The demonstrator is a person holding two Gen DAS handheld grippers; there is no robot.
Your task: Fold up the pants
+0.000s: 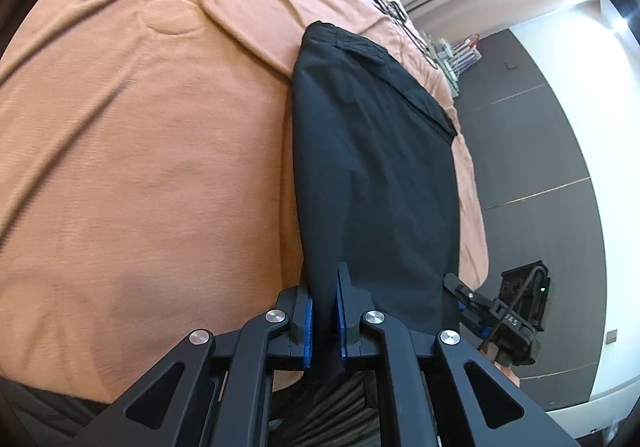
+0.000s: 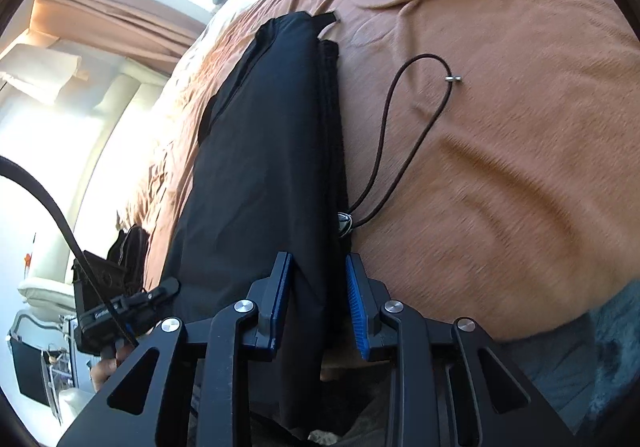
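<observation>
While both of my tools sit at the near end of the pants point(image 1: 372, 167), the garment runs straight away from me across the orange bedspread point(image 1: 140, 151), its long axis pointing toward the far side of the bed where the waistband end lies. My left gripper point(image 1: 324, 319) has its blue pads pressed close on a thin fold of black cloth at the near left corner, so I read it as clamped on the fabric. My right gripper point(image 2: 316, 307) straddles a thicker bundle of the same near edge; its jaws stand a little wider, yet the cloth fills the gap between the pads, so I judge that it is gripping too. From the left wrist camera I can see the right tool just beside the near right corner, so the two grips hold the same short edge side by side and neither is meaningfully nearer to the far end. A dark drawstring cord point(image 2: 404, 135) loops out onto the bedspread to the right of the pants, ending in a small metal tip point(image 2: 453, 78). Since the free length lies wholly ahead of me, I expect the fold calls for carrying this near edge forward along that axis, both tools level, with the cord kept out from under the layers.
</observation>
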